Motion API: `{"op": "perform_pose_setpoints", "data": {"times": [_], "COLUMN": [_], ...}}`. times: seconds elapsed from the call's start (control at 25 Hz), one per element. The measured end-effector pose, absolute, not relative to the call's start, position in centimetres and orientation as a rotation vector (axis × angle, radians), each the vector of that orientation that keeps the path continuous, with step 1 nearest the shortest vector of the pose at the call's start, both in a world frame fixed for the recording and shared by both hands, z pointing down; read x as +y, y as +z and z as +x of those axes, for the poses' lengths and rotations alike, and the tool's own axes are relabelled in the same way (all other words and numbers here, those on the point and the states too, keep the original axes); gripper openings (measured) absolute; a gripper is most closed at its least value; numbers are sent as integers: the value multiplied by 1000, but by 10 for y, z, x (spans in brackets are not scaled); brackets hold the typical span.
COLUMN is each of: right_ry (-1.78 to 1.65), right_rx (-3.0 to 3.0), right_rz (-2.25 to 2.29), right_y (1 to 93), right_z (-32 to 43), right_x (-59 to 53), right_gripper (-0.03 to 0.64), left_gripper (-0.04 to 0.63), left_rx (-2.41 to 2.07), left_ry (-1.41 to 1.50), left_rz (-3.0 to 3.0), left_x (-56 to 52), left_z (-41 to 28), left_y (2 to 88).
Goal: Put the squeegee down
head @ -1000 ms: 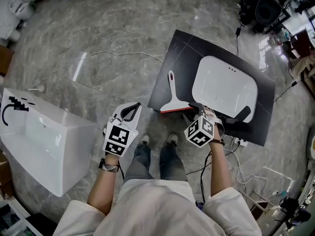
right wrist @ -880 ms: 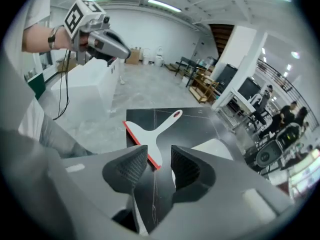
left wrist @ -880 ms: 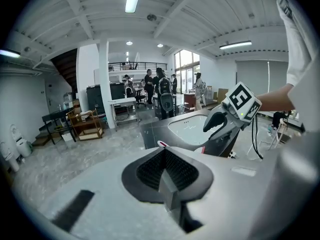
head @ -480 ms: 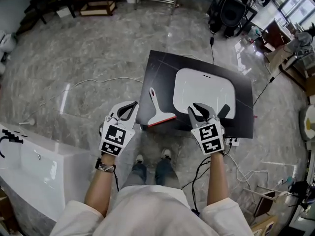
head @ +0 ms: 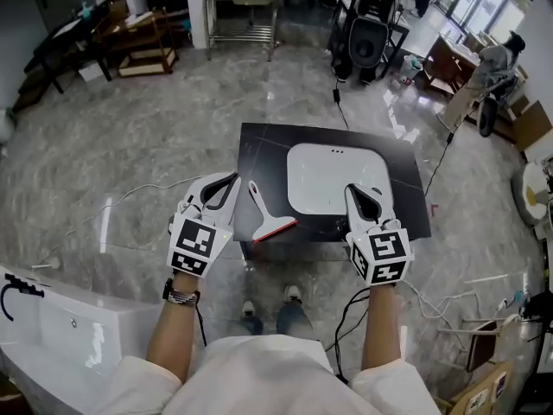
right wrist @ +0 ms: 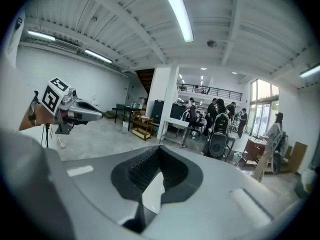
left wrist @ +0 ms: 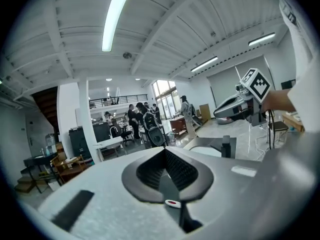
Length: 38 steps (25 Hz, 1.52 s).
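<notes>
The squeegee (head: 267,214), white-handled with a red-edged blade, lies flat on the front left part of the black table (head: 259,145), beside the white basin (head: 333,175). No gripper touches it. My left gripper (head: 231,181) hovers just left of the squeegee, shut and empty. My right gripper (head: 359,191) hangs over the basin's front right corner, shut and empty as well. In the left gripper view the jaws (left wrist: 164,151) meet with nothing between them and point across the room. The right gripper view shows its jaws (right wrist: 159,149) closed too.
A white bathtub (head: 60,335) stands at the lower left. Cables (head: 130,199) trail over the marble floor on both sides of the table. My feet (head: 268,305) are at the table's front edge. A black chair (head: 367,37) and wooden racks (head: 143,37) stand further off.
Both grippers have risen away from the table, and the view has tilted up. The right gripper's jaws have gone from open to shut. The squeegee stays where it lay.
</notes>
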State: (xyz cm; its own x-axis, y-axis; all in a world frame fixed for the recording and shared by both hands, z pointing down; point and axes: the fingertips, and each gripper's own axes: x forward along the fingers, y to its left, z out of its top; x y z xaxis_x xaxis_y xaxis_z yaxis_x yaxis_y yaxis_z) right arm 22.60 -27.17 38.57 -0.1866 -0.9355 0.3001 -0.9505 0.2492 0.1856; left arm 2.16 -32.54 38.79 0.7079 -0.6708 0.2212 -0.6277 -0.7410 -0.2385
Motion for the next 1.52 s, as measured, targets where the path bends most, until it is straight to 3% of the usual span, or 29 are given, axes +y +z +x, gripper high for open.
{"op": "perform_pose_setpoints", "data": {"times": [0.64, 1.52], "right_ry": [72, 4], "right_rx": [-2284, -2247], "right_rz": [1944, 1930], "right_y": [295, 287], "right_z": [221, 198], "right_x": [-186, -159], "right_gripper": [5, 5], "left_gripper": [5, 5], "left_rx": [814, 748], "left_ry": [-290, -251], "left_rz": [-2761, -2749], "left_x": [-262, -232], "left_z": [79, 82], "left_y": [304, 289]}}
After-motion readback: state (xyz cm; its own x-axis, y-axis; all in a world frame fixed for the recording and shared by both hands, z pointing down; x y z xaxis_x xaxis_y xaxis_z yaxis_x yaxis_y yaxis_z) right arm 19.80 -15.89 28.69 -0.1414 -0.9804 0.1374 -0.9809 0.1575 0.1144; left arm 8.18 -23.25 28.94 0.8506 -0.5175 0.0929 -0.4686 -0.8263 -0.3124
